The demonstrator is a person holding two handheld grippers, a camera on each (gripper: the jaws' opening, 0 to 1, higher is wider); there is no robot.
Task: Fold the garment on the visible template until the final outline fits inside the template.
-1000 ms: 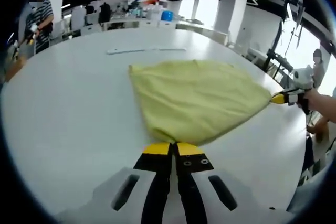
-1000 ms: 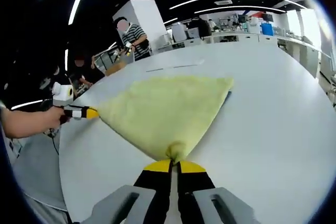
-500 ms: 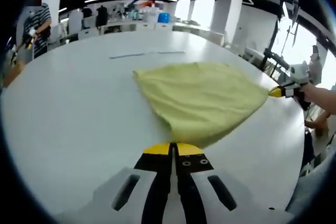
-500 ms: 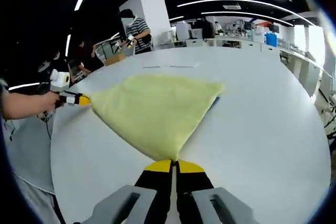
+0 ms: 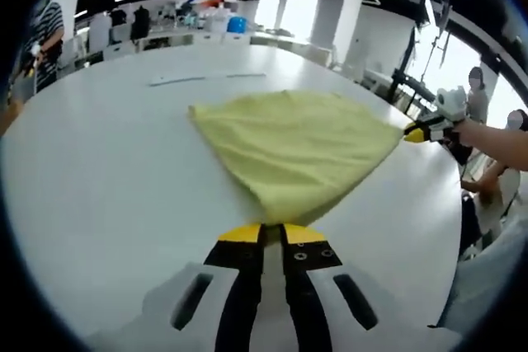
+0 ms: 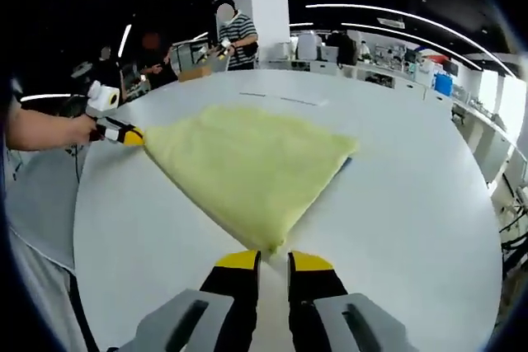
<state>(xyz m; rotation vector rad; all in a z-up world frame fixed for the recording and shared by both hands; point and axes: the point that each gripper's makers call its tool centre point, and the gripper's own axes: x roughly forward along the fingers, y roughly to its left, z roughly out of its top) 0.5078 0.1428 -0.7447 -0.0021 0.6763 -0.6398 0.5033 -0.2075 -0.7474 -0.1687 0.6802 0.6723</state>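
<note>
Two hand-held grippers at the yellow garment [image 5: 293, 142] on the white table [image 5: 99, 171]: left [image 5: 266, 232] slightly parted, right [image 6: 272, 257] open.

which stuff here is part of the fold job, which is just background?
Job:
- yellow garment
- left gripper
- right gripper
- white table

Background:
- person in a striped shirt
- blue container
- far desks
</note>
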